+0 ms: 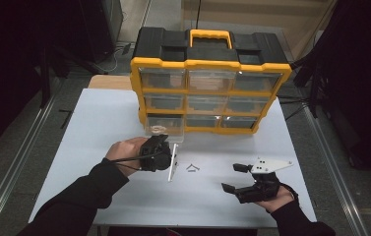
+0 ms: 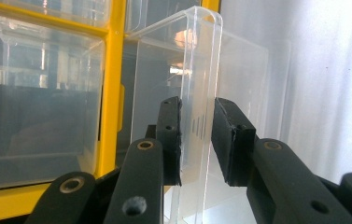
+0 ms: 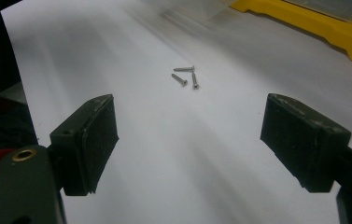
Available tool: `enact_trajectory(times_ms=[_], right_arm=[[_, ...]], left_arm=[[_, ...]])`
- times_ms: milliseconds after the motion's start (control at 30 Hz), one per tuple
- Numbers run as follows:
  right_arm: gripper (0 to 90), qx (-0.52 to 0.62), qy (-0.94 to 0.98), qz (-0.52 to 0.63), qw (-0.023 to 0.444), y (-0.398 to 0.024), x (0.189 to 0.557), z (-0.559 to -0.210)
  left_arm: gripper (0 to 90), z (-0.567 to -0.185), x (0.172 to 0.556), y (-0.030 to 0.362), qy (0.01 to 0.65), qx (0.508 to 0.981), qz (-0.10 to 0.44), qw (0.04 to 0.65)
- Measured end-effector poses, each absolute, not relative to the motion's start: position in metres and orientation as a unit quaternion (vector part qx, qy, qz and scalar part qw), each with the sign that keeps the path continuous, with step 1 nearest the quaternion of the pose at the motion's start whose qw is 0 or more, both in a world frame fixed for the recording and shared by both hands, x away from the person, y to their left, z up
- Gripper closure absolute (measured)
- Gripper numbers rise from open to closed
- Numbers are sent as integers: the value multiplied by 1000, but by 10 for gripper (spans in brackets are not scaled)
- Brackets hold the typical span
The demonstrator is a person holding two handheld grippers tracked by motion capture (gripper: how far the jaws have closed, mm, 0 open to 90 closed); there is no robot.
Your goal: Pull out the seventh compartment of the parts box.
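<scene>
High view: my left gripper (image 1: 166,147) pinches the clear drawer (image 1: 165,129) pulled from the yellow organizer (image 1: 207,93); left gripper view: jaws narrow on its front wall (image 2: 197,126); right gripper view: right gripper (image 3: 187,144) gapes wide, screws (image 3: 186,76) lying ahead on the table (image 3: 117,60).

Three small screws (image 1: 193,168) on the white table (image 1: 99,128), dark floor (image 1: 6,147) around
</scene>
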State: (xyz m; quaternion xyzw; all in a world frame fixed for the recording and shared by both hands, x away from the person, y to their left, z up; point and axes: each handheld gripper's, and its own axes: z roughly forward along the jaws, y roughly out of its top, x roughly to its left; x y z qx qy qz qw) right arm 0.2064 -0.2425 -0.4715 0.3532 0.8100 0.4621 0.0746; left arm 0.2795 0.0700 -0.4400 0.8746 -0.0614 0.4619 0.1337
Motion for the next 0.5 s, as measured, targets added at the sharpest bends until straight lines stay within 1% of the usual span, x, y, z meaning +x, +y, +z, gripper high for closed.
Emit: enact_trajectory(times_ms=[500], right_arm=[[198, 354, 810, 462, 74, -243, 206, -471]], left_arm=[[725, -440, 279, 72, -63, 876, 459, 133]])
